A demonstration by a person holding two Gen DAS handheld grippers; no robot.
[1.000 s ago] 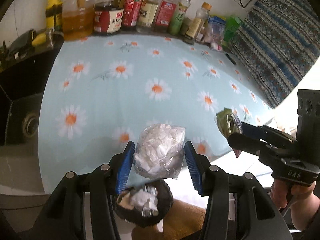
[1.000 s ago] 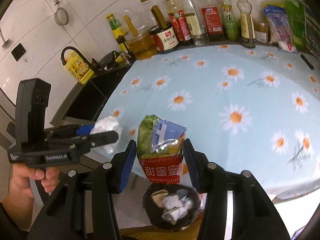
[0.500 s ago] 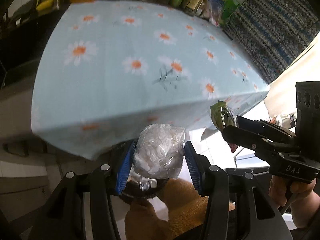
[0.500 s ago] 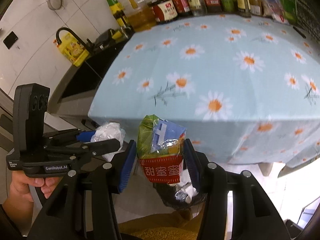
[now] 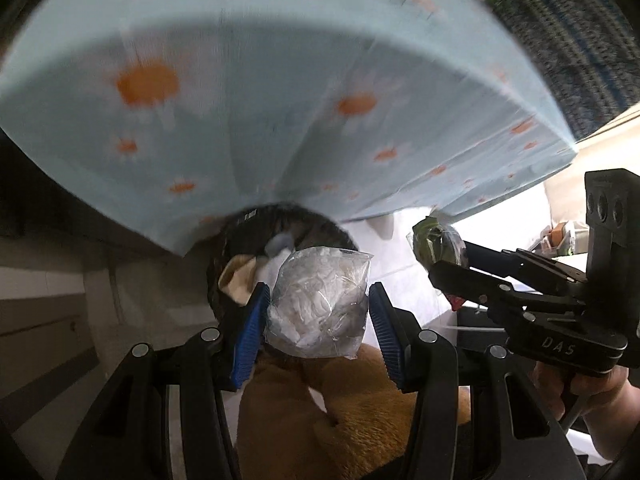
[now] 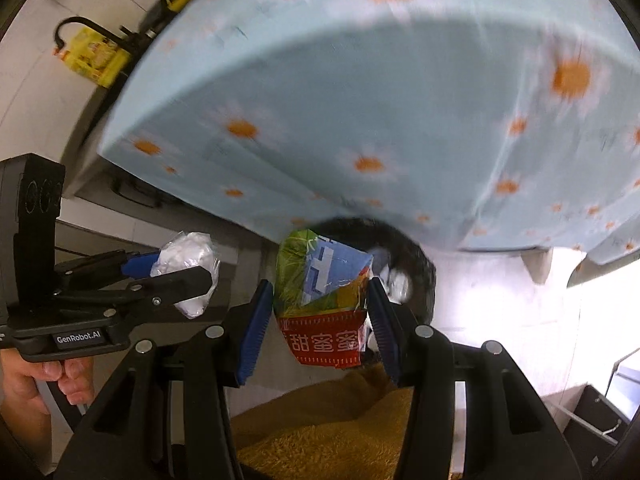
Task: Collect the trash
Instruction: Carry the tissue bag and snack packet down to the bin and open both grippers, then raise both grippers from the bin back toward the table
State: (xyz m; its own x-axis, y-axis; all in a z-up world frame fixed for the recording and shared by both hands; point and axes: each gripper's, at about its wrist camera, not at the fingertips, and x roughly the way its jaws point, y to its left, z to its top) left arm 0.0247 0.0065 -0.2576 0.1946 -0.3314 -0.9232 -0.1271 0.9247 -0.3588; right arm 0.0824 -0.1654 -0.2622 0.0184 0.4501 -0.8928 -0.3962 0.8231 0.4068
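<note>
Tablecloth (image 5: 280,80) fills upper frame | black bin (image 5: 256,236) centre, under its edge, ready for drop | left gripper (image 5: 318,322) clamps clear bag (image 5: 320,304) above bin | right gripper (image 6: 316,322) clamps snack packet (image 6: 324,300) likewise

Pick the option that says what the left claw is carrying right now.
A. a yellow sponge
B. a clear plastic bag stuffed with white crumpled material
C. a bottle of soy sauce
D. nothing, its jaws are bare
B: the left claw has its blue pads pressed on either side of a clear plastic bag stuffed with white crumpled material, above the black trash bin.
</note>
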